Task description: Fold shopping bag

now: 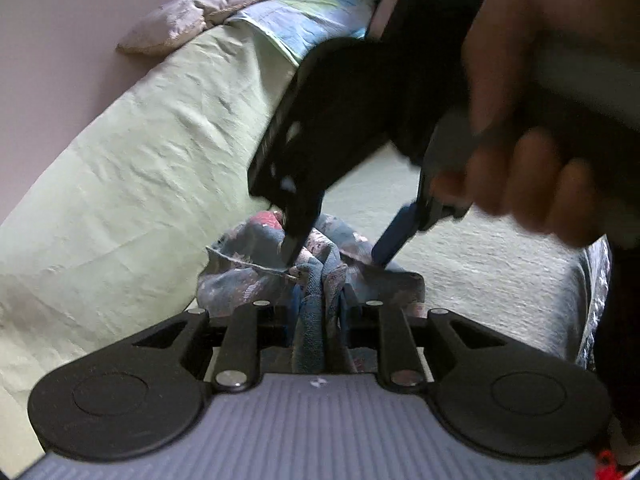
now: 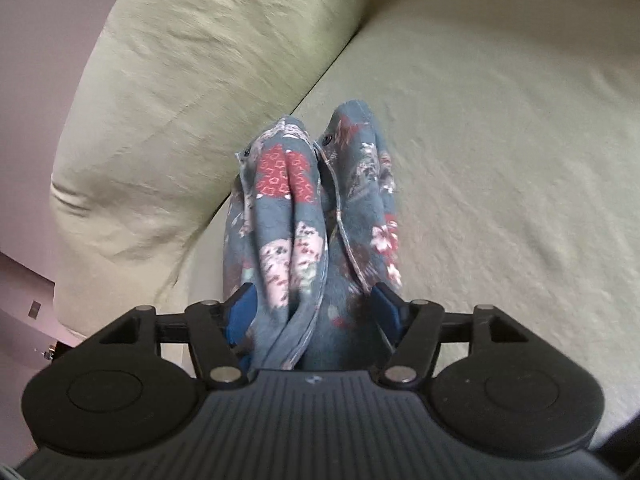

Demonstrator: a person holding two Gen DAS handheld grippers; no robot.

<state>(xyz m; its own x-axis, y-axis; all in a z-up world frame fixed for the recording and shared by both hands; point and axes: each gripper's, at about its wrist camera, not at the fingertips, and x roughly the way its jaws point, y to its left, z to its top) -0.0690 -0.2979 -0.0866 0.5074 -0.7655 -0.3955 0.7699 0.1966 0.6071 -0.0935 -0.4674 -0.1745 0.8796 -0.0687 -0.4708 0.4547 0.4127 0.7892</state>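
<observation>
**Both grippers holding a bunched floral bag above a green-covered sofa**

In the left wrist view, the left gripper (image 1: 318,312) is pinching a gathered strip of the shopping bag (image 1: 276,256); its fingers are drawn close together with the blue floral cloth squeezed between them at the 6 o'clock side of the frame. The rest of the bag is bunching up just beyond the fingertips, near the centre.

The right gripper (image 1: 336,256) is reaching in from 1 o'clock, held by a hand (image 1: 532,120) that is filling the 2 o'clock corner. One black finger is pressing into the cloth and a blue-padded finger is sitting just to its right; motion blur is smearing this area, so the contact there is probably touching rather than certain.

In the right wrist view, the right gripper (image 2: 316,304) is showing its fingers partly apart, with two thick folds of the shopping bag (image 2: 308,200) filling the gap and touching both blue pads (image 2: 242,308). The folds are running from 6 o'clock up toward the centre, hanging above the seat.

A pale green cover (image 2: 500,160) is lying over the seat at 3 o'clock and over the backrest (image 2: 192,80) at 10 o'clock. In the left wrist view a greyish cushion (image 1: 200,12) is resting on top of the backrest at 11 o'clock, with a blue and green blanket (image 1: 304,20) beside it at 12 o'clock.
</observation>
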